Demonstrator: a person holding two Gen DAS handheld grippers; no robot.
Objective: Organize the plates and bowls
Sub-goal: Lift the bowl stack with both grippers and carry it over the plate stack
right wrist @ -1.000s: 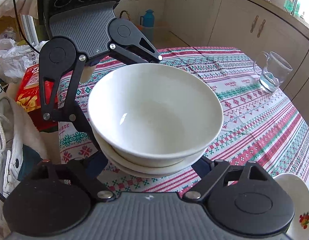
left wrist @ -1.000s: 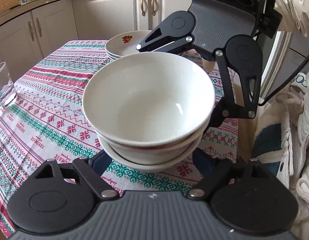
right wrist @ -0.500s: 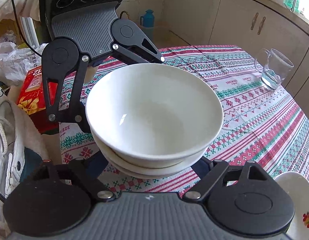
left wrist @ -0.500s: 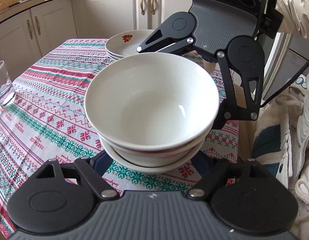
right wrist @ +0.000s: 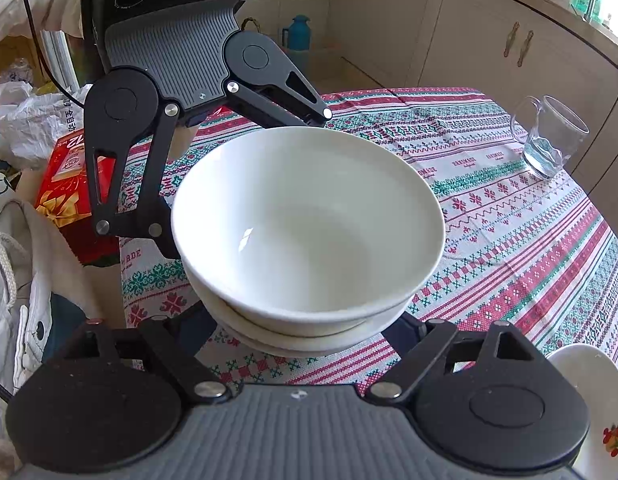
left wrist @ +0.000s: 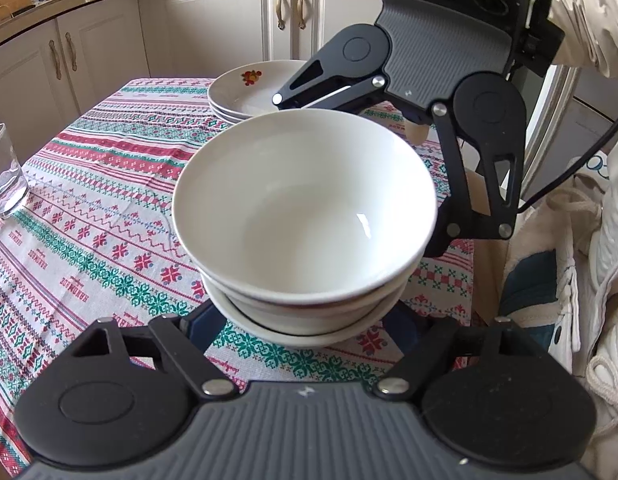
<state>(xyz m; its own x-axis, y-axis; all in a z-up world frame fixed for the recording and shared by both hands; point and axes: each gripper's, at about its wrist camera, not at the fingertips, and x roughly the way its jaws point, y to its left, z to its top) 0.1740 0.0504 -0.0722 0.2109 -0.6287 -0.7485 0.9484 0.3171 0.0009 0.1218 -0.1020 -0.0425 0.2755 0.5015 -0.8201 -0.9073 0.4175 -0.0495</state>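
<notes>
Bowls [left wrist: 305, 216] barely shifted — both tools still flank them.

We see little change: the bowls [left wrist: 305, 216], nested between the left gripper [left wrist: 305, 320] and the right gripper [left wrist: 389, 168], have crept toward the plates [left wrist: 253, 88], so the top bowl's far rim now almost meets them in the left view, where a clear strip of cloth [left wrist: 101, 184] showed a second ago. In the right view the plates [right wrist: 601, 408] have slid further into the lower right corner, and the glass [right wrist: 549, 136] has drifted slightly toward the right edge. Both grippers have travelled with the stack.
</notes>
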